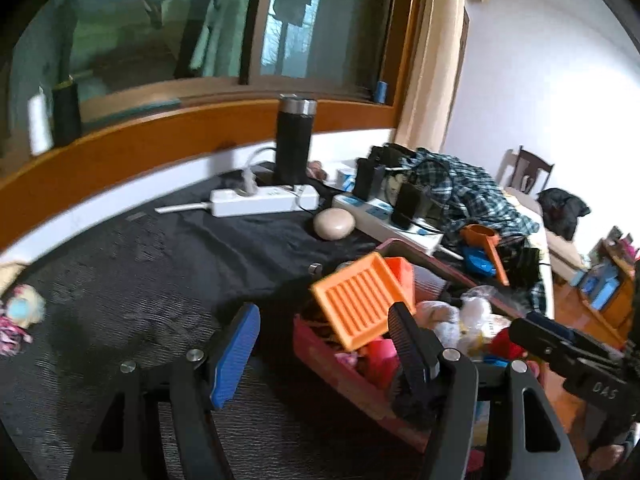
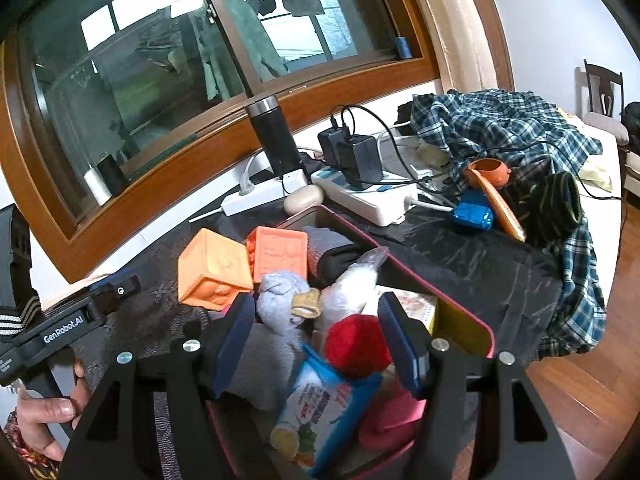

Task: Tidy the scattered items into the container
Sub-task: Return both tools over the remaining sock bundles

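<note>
The right gripper [image 2: 316, 344] hangs spread over the full pink bin [image 2: 464, 322], above a red ball [image 2: 356, 344]. Only the left view shows a small toy [image 1: 20, 312] apart on the dark cloth. The left gripper [image 1: 320, 344], spread, sits beside an orange block [image 1: 356, 300], possibly resting on the rim. Power strips [image 2: 368, 196] lie behind.

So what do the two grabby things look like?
Each tool is black, with two flat fingers faced in ribbed blue pads and round silver bolts at the joints. The left tool reads "GenRobot.AI" in white on its side, seen from the right wrist view. The right tool looks the same. A bare hand grips the left handle.
</note>
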Available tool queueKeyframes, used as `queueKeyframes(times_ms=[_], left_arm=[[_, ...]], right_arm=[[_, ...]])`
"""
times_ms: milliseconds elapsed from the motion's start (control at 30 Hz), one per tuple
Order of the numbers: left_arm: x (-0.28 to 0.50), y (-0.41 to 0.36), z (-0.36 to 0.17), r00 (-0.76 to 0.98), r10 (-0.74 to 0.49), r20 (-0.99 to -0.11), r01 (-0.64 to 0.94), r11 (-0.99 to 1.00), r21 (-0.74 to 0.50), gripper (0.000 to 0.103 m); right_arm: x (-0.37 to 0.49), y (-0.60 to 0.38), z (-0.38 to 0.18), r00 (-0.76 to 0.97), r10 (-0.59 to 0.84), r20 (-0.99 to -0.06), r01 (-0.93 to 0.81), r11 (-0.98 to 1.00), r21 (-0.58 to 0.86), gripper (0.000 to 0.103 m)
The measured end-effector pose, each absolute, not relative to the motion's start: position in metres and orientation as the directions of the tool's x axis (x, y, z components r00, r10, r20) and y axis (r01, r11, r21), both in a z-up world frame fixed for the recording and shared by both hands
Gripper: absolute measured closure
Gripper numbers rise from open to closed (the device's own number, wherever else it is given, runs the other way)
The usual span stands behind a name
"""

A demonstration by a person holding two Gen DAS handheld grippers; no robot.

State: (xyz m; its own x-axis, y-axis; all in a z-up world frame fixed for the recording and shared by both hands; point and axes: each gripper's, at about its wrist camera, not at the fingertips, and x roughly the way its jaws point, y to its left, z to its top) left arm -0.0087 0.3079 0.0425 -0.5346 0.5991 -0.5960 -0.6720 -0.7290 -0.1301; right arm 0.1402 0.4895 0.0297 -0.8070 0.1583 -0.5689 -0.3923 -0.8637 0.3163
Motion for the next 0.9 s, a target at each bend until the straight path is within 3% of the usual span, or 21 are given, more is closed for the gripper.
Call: queueKeyframes(times_ms=[133,200,600,900], left_arm=[[-0.007,0.297,0.045,-0.582,0.567,-0.583,-0.647,-0.757,-0.090,0.034],[-0.007,0.290,0.046,-0.602,0.550,-0.579,-0.632,-0.771,-0.077,0.022],[-0.007,0.245,0.050,-0.681,0.478,-0.555,-0.559,-0.829,-0.028,0.022],[-0.027,0.178,0.043,-0.726,0.383,-0.571,-0.445,-0.895,-0.035,0.022]], right_arm=[[0.141,0.483,0.032,-0.812,0.154,-0.563,-0.387,-0.864,0.321,0.035],[0.141,0.479,0.034,-0.815,0.154,-0.558,-0.384,-0.865,0.322,0.035],[0.131,0.437,0.050,-0.839,0.115,-0.531,-0.322,-0.892,0.317,0.029],[0.094,0.373,0.059,-0.847,0.019,-0.532,-0.184,-0.948,0.260,0.025]])
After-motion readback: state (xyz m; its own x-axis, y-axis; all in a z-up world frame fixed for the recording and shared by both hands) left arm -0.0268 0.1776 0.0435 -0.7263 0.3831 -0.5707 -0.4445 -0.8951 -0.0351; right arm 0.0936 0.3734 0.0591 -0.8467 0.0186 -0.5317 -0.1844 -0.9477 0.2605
